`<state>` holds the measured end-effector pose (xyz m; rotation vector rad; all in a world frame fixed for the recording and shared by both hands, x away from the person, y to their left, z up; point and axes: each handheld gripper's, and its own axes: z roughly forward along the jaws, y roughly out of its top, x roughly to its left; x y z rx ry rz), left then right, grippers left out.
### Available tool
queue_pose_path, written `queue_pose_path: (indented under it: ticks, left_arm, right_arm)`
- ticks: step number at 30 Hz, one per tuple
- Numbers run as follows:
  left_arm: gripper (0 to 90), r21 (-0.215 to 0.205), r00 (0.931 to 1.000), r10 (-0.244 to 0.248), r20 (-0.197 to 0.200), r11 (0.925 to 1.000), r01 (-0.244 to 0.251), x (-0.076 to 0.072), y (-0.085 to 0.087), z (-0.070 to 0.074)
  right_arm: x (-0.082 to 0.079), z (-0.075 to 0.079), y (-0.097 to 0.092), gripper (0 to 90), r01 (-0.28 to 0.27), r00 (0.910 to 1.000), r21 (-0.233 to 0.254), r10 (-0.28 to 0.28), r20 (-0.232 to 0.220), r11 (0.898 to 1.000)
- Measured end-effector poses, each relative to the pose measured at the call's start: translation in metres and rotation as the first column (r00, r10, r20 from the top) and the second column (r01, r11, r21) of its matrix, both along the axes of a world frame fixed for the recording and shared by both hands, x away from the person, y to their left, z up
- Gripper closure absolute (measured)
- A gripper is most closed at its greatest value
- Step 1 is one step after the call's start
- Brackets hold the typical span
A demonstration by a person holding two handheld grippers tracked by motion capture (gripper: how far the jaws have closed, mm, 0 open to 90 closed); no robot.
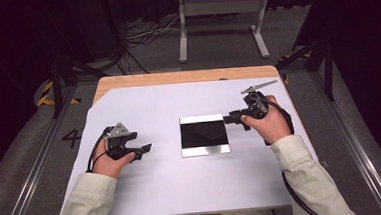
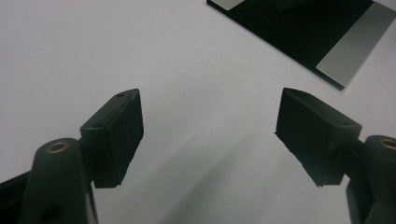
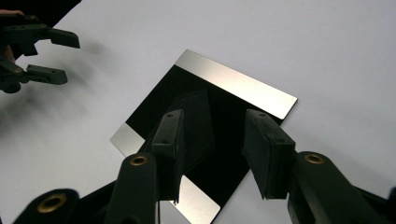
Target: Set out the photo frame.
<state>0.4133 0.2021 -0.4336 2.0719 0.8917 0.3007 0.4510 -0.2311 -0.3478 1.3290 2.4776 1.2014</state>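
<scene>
A square plate (image 1: 205, 135) with a glossy black middle and silvery strips along two edges lies flat at the centre of the white sheet (image 1: 148, 105). My right gripper (image 1: 232, 120) hovers at its right edge, pointing left. In the right gripper view its jaws (image 3: 215, 121) stand apart over the plate (image 3: 233, 84), with nothing between the pads. My left gripper (image 1: 147, 149) rests on the sheet left of the plate, wide open and empty. The left gripper view has those jaws (image 2: 208, 100) over bare sheet and a corner of the plate (image 2: 303, 32) at top right.
The white sheet covers a wooden table whose far edge (image 1: 176, 77) shows bare. Behind the table, a white metal stand (image 1: 222, 20) and loose cables (image 1: 144, 32) sit on the floor. The left gripper (image 3: 46, 56) appears far off in the right gripper view.
</scene>
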Motion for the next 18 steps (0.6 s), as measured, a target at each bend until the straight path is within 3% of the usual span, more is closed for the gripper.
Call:
queue_pose_path:
  ticks: [4, 18]
  left_arm:
    - [24.0, 0.000, 1.0000, 0.000, 0.001, 1.0000, 0.000, 0.000, 0.000, -0.001]
    - [24.0, 0.002, 1.0000, -0.003, 0.001, 1.0000, 0.003, 0.000, 0.000, 0.000]
  right_arm:
    - [0.001, -0.004, -0.001, 54.0, 0.084, 0.9960, 0.066, -0.082, -0.036, 0.994]
    - [0.001, -0.022, -0.001, 50.0, 0.208, 0.9698, 0.119, -0.189, -0.153, 0.971]
